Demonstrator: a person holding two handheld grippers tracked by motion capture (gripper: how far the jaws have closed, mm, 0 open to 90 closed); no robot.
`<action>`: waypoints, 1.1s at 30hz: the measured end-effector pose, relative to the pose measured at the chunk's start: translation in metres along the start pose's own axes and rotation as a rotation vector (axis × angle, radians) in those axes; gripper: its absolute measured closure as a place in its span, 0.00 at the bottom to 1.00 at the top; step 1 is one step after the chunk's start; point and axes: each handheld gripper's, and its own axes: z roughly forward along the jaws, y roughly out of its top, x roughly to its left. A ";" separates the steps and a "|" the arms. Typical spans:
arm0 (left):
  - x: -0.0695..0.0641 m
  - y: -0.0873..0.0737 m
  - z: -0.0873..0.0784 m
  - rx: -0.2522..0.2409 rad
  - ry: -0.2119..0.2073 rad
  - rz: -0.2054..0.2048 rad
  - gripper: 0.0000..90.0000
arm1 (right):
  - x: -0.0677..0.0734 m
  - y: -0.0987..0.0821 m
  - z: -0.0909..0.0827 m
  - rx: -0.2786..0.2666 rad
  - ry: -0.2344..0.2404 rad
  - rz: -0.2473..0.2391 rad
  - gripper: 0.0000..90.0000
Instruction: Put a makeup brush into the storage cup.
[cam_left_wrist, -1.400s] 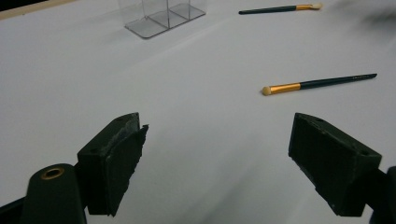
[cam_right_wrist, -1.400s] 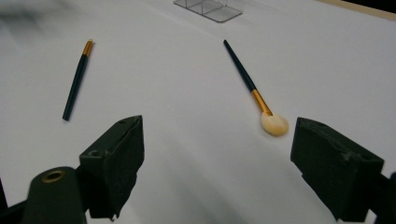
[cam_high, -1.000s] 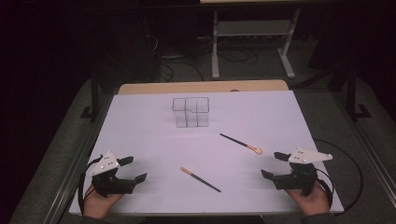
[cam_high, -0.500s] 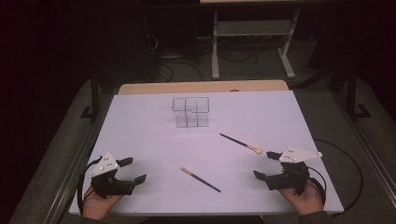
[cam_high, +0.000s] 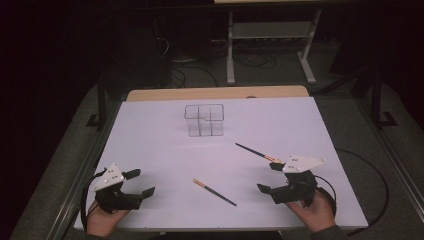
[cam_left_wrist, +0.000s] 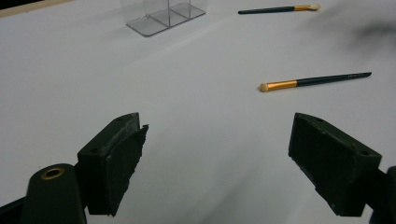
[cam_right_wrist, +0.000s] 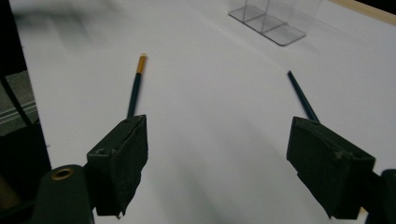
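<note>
Bench (cam_high: 150, 150) sheet evenly lit, pale with a faint violet cast; room beyond the bench's far edge nearly black. Overall image soft, slightly grainy. Shadows on the bench diffuse and weak. Left gripper view: jaws sharp, smeared dark blur at upper right, near brush (cam_left_wrist: 313, 82) crisp. Right gripper view: similar smear at upper left; clear organizer (cam_right_wrist: 275, 18) slightly soft, mild glare on its base.

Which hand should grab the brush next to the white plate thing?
The right one, probably. The right tongs are open and sit right beside the far makeup brush. The left tongs are across the table.
</note>
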 end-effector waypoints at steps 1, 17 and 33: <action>0.000 0.000 0.000 0.000 0.001 -0.001 0.19 | 0.002 0.002 0.001 0.000 0.005 -0.001 0.22; 0.000 0.000 0.000 -0.001 -0.002 -0.009 0.19 | 0.019 0.035 0.035 0.076 0.084 -0.008 0.28; -0.001 -0.001 -0.003 0.010 0.003 -0.003 0.19 | 0.036 0.063 0.075 0.192 0.134 -0.059 0.38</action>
